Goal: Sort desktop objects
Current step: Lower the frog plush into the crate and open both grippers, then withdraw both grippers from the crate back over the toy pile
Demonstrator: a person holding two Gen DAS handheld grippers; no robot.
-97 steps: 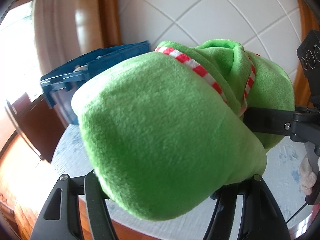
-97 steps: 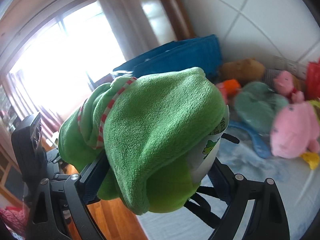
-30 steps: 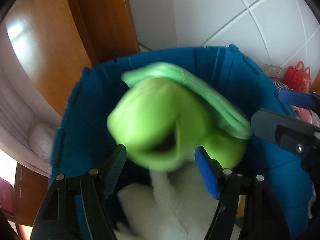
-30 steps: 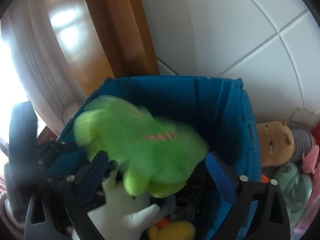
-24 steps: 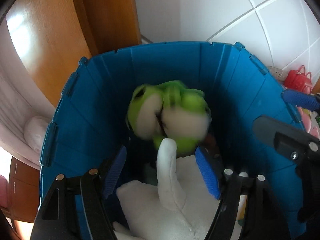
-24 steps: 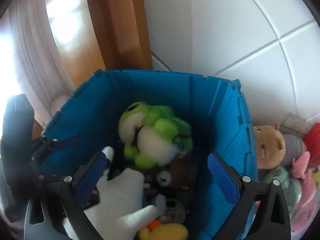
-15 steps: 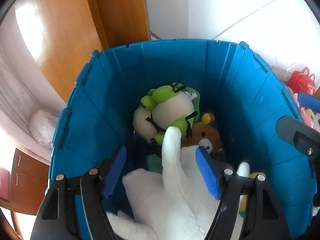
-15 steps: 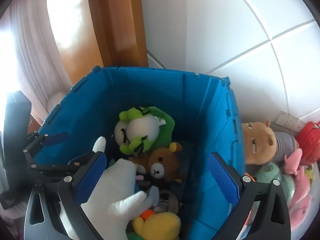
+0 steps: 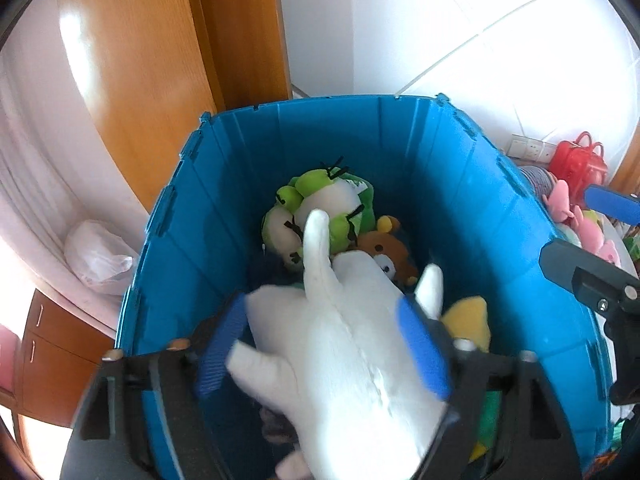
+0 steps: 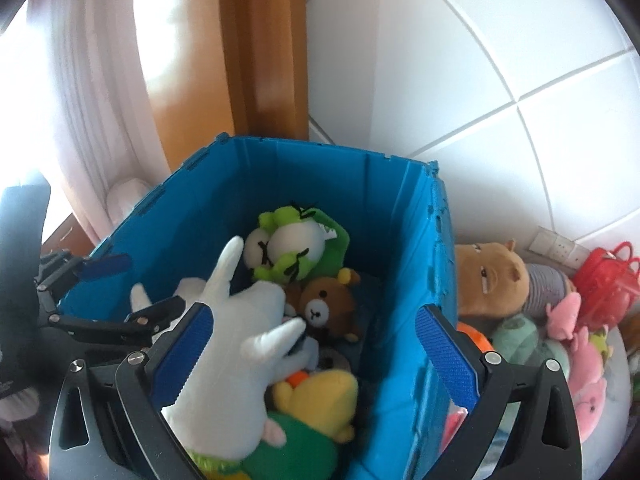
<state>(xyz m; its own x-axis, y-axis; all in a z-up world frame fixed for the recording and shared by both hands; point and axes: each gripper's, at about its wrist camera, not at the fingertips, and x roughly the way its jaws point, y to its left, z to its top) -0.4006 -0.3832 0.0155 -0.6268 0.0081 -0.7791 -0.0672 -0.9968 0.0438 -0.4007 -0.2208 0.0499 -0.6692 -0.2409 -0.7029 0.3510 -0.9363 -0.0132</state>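
The green frog plush (image 9: 320,212) (image 10: 294,246) lies upside down inside the blue crate (image 9: 460,168) (image 10: 404,216), at its far side, on other toys. My left gripper (image 9: 320,344) is open and empty above the crate's near edge, over a big white plush (image 9: 352,344). My right gripper (image 10: 316,348) is open and empty above the crate's right wall. The white plush (image 10: 236,344) sits in front of it.
In the crate lie a brown bear (image 10: 324,308) and a yellow plush (image 10: 320,396). Right of the crate are a brown capybara plush (image 10: 488,276), pink plushes (image 10: 580,364), a teal plush (image 10: 520,340) and a red bag (image 10: 608,284). A tiled wall stands behind.
Both grippers let go of the green frog plush over the crate. It fell in and came to rest at the far side. Both grippers then rose and pulled back a little.
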